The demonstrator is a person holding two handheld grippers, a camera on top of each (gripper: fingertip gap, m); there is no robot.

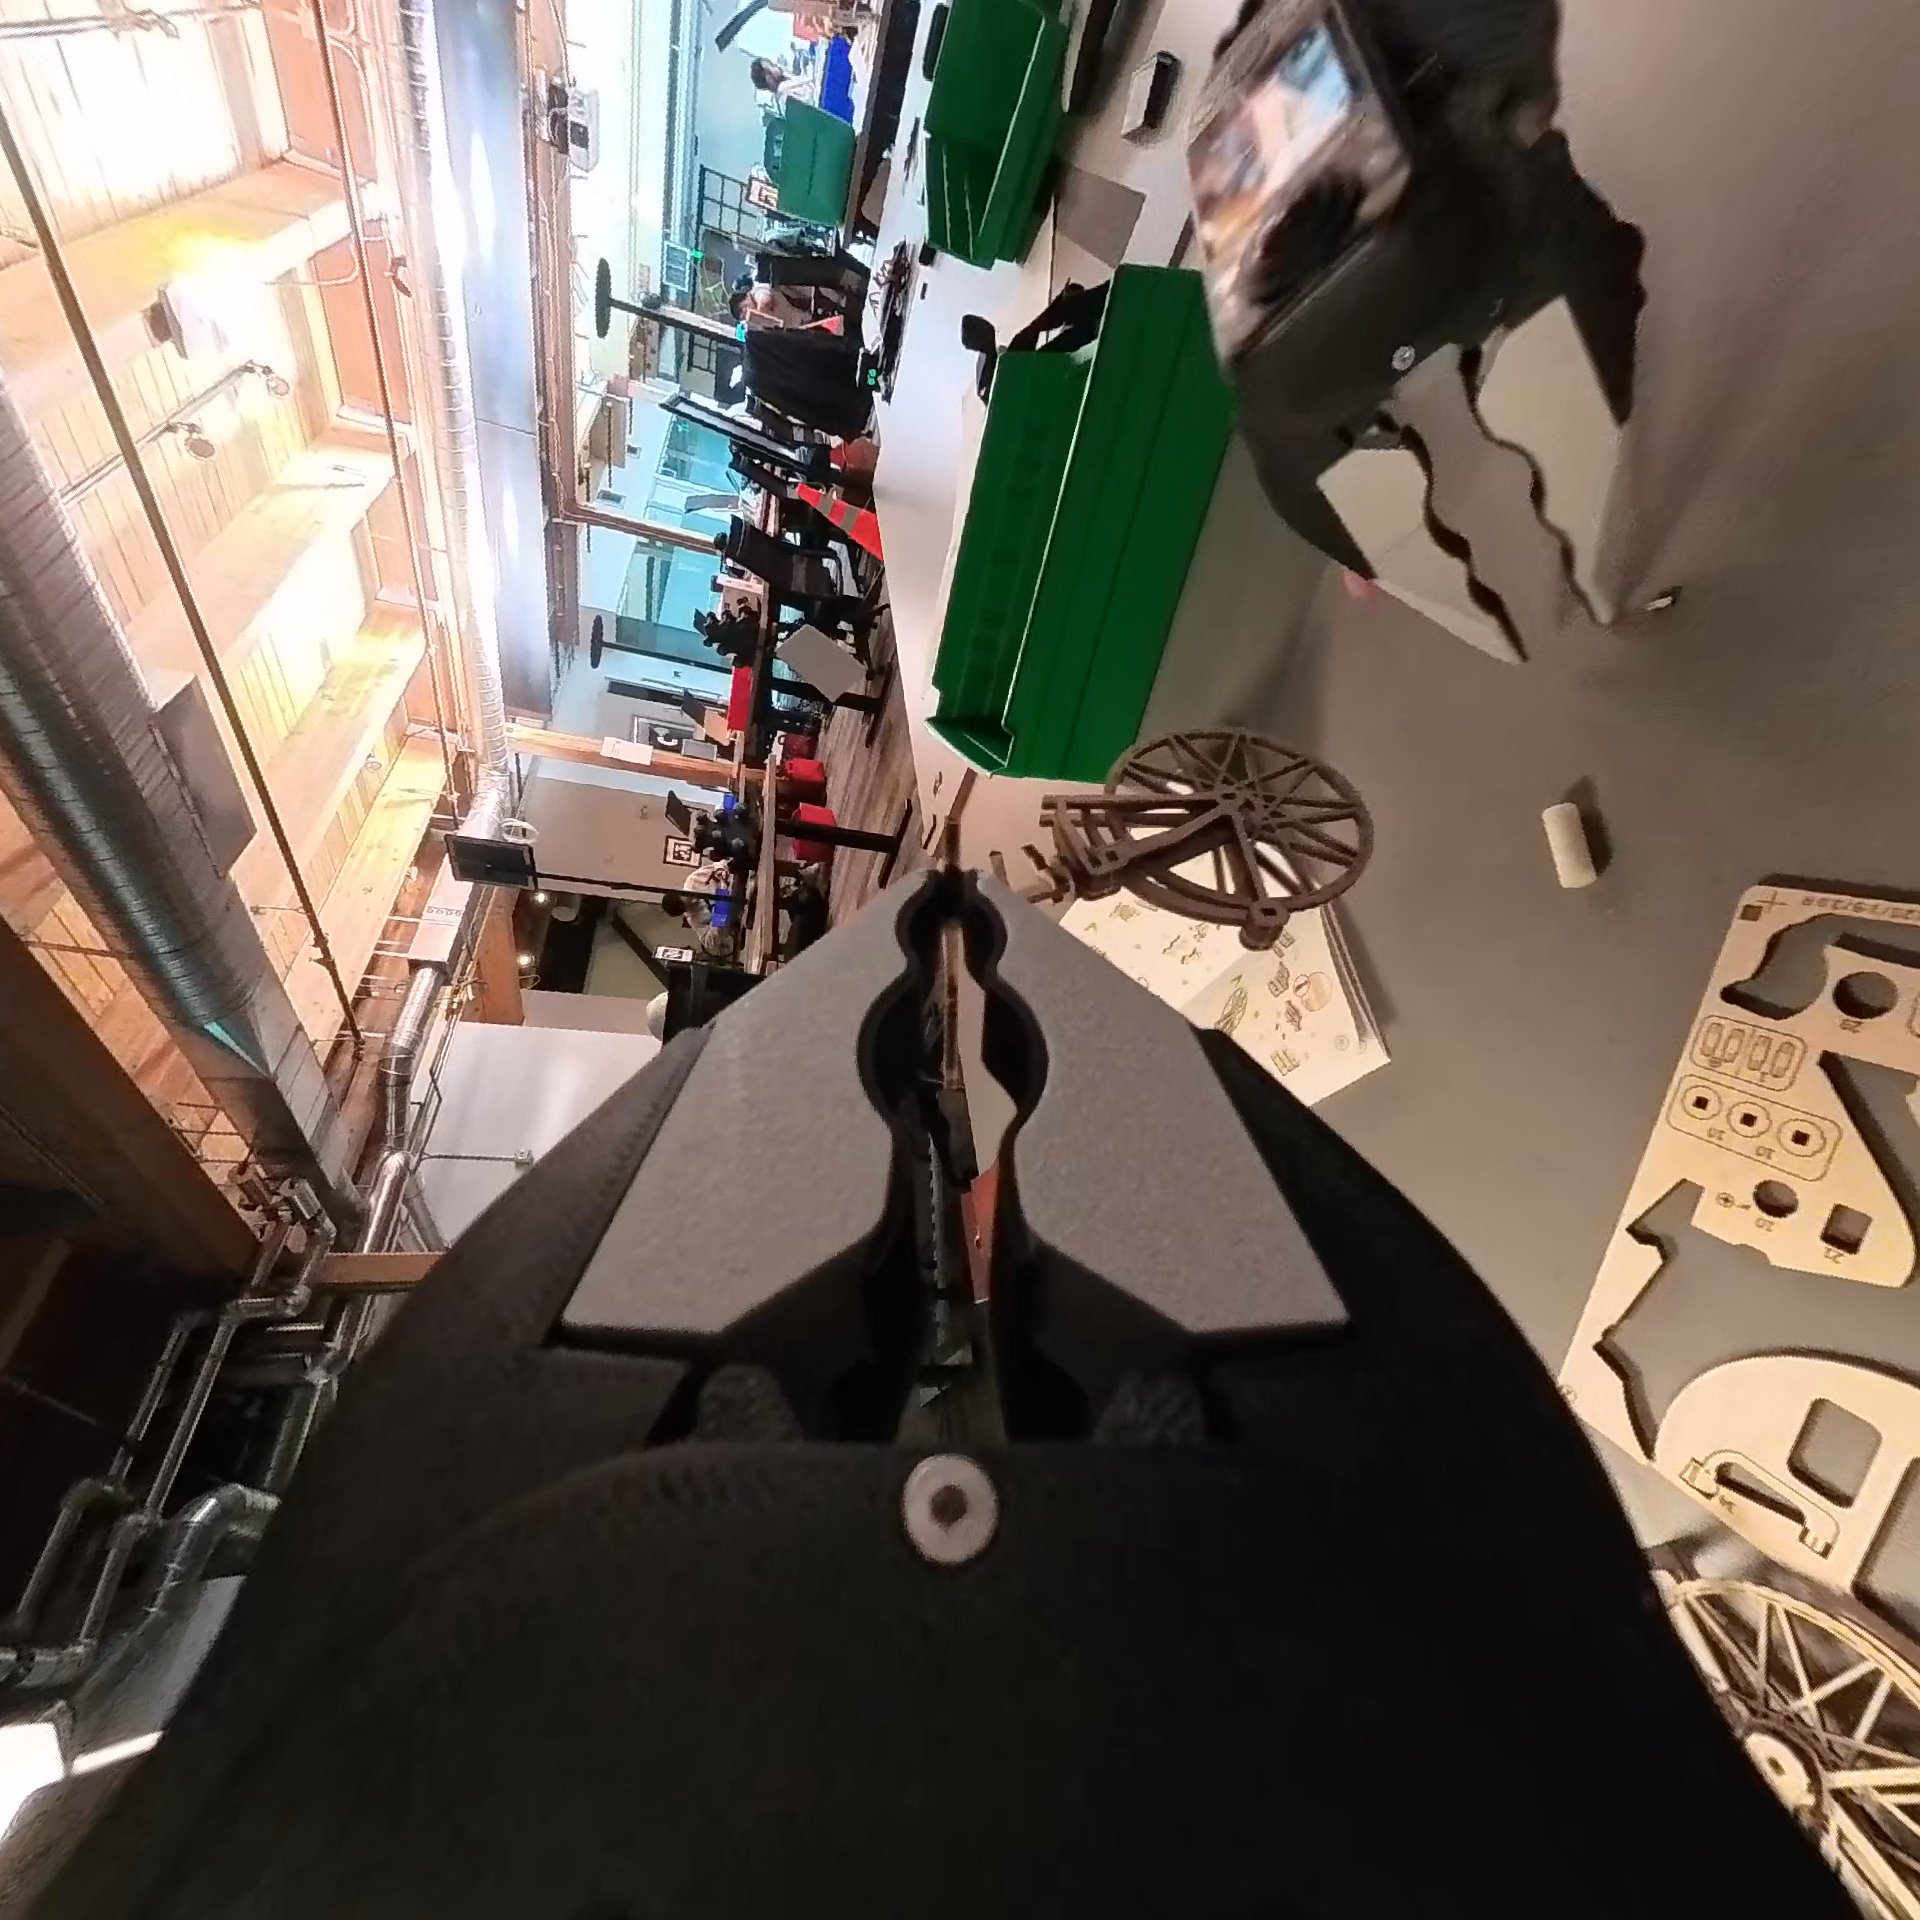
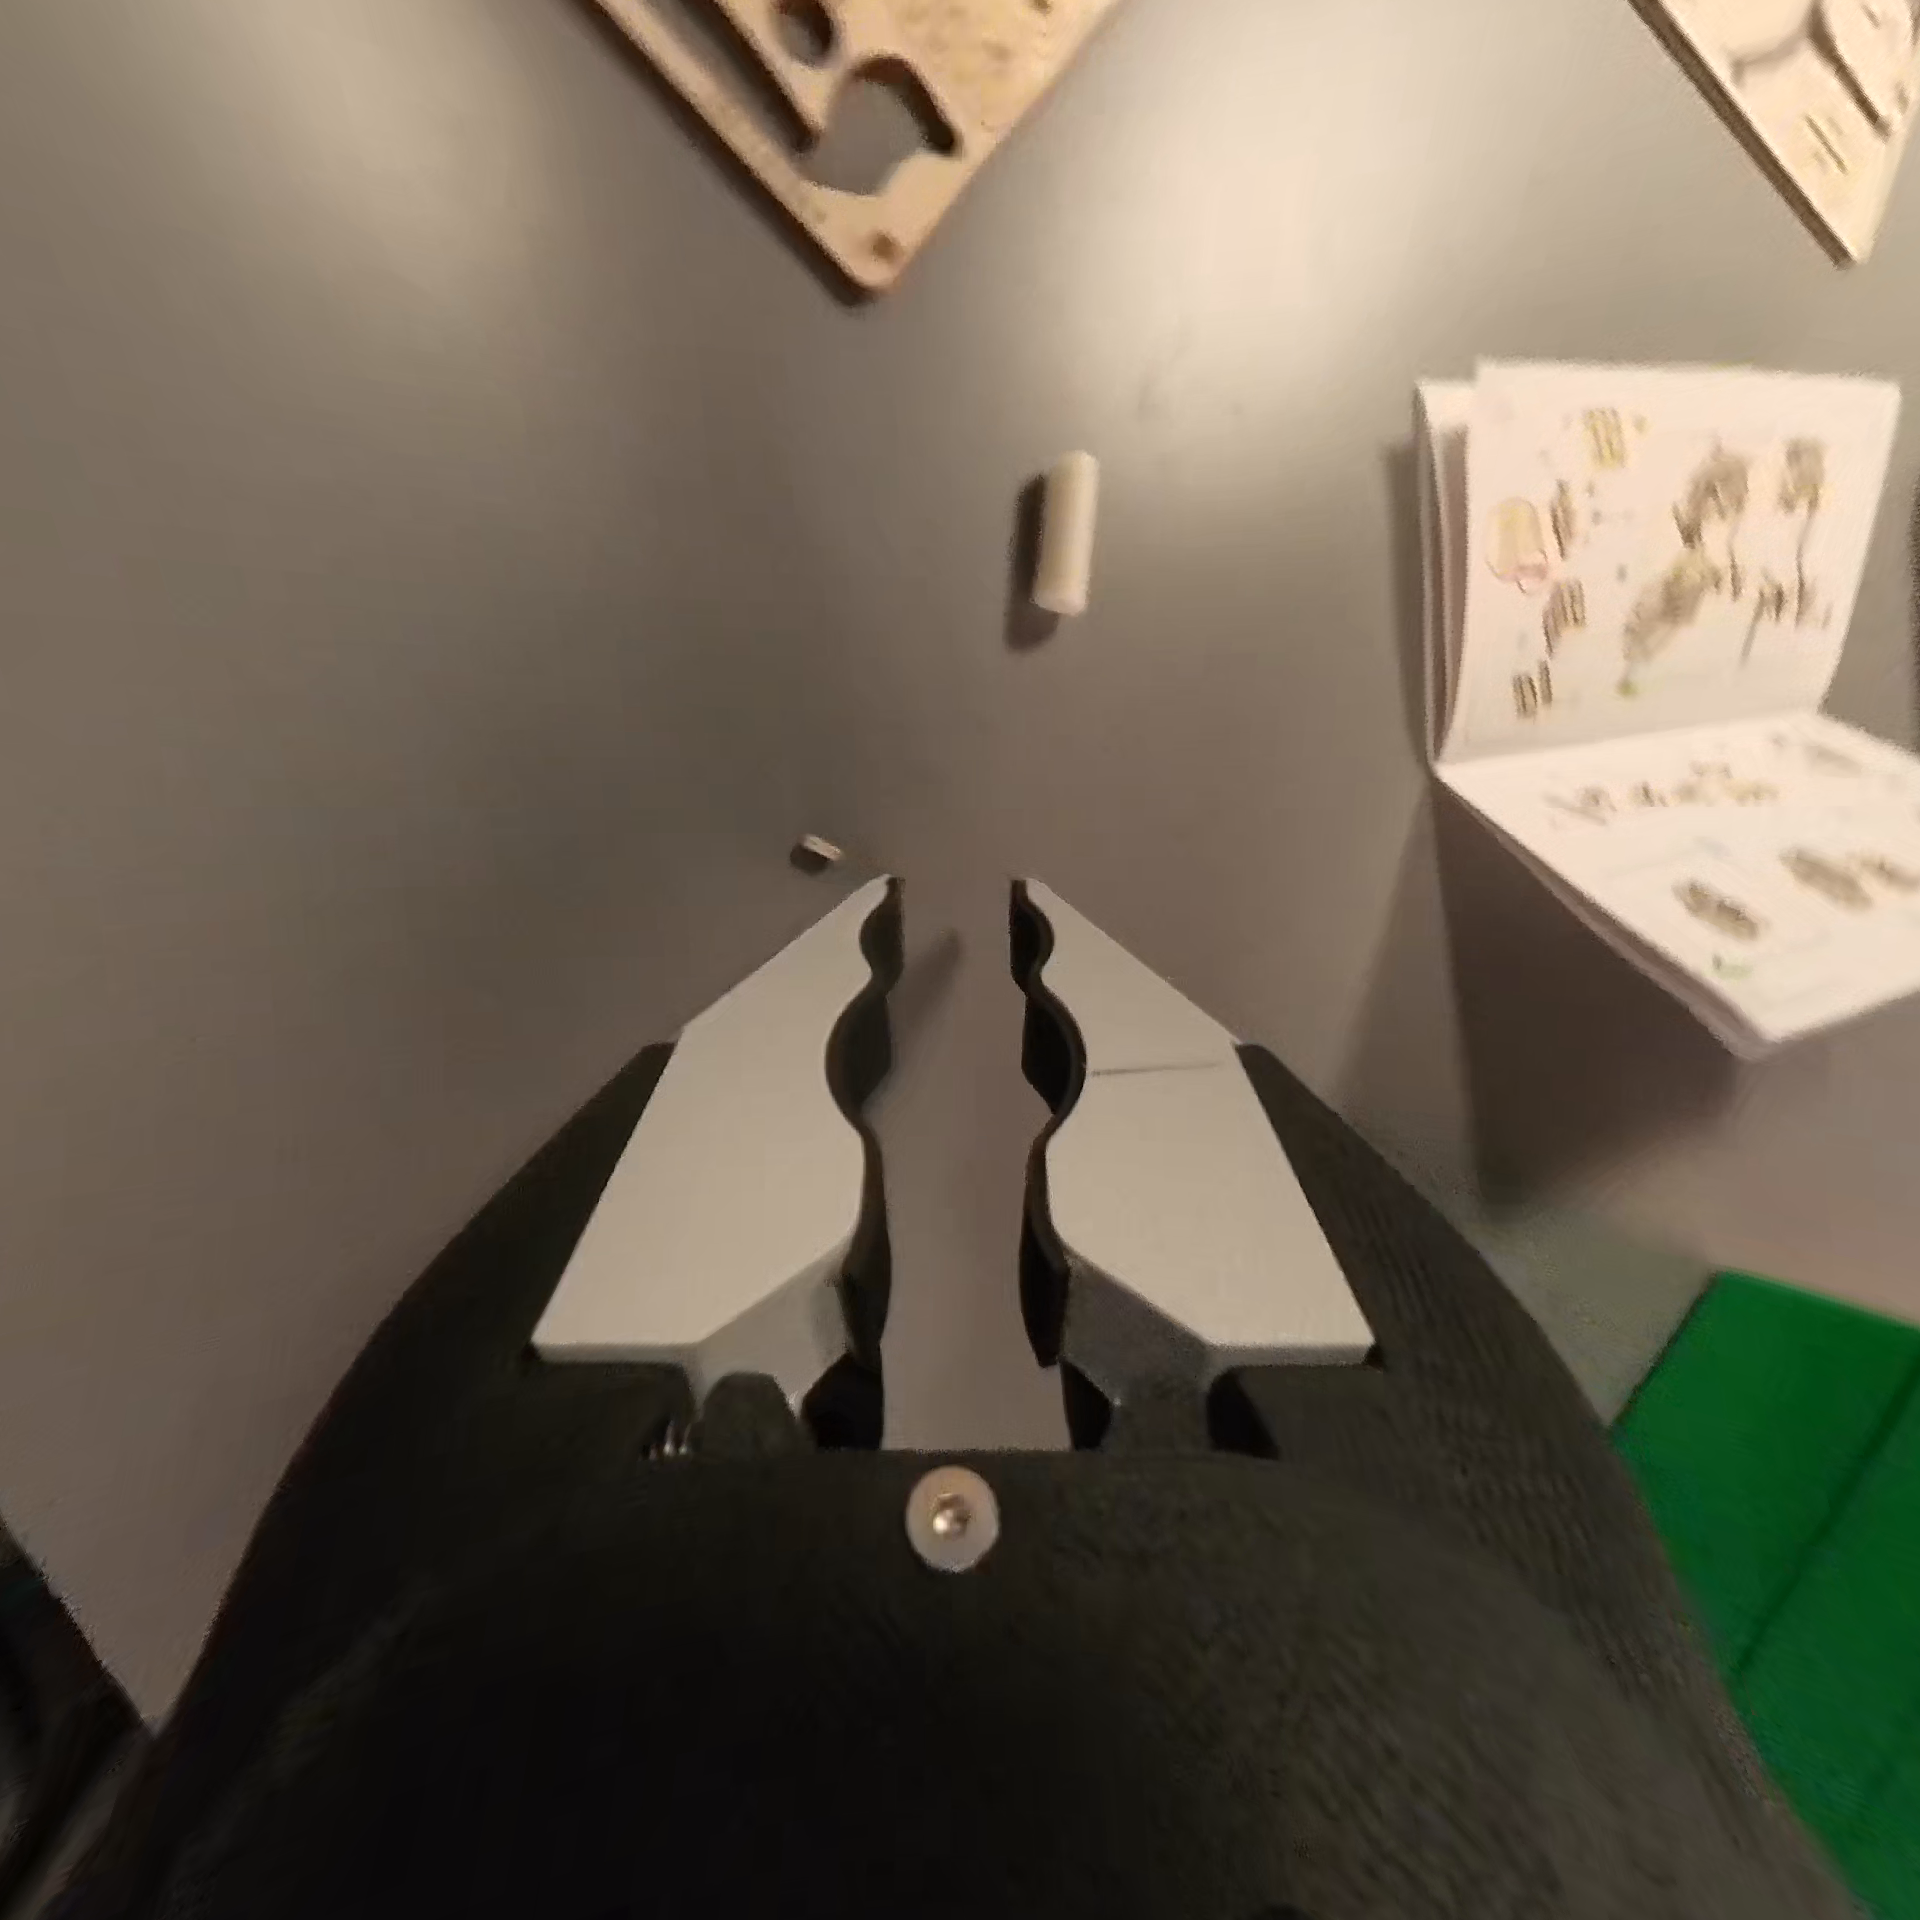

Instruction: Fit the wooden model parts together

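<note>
My left gripper [image 1: 951,883] is shut on a thin wooden model part [image 1: 951,1049], seen edge-on between its fingers and sticking out a little past the tips. Just right of the tips is a dark brown spoked wooden wheel assembly [image 1: 1236,831]; I cannot tell whether the held part touches it. My right gripper [image 2: 956,883] is open and empty, low over the grey table [image 2: 416,623]; it also shows in the left wrist view [image 1: 1496,509]. A tiny wooden piece [image 2: 818,852] lies just left of its left fingertip.
A small white cylinder [image 2: 1060,535] lies ahead of the right gripper. Light wooden cut-out sheets [image 2: 862,104] [image 1: 1766,1195] and an open instruction booklet [image 2: 1714,623] lie around it. Green bins [image 1: 1081,520] stand behind. A pale spoked wheel sheet [image 1: 1808,1714] is at the lower right. The gap from one gripper's tips to the other's is roughly 25 cm. The left gripper is farther from the small white cylinder [image 2: 1060,535], some 25 cm, than the right, some 7 cm. My left wrist view [image 1: 1557,841] looks at it from another angle.
</note>
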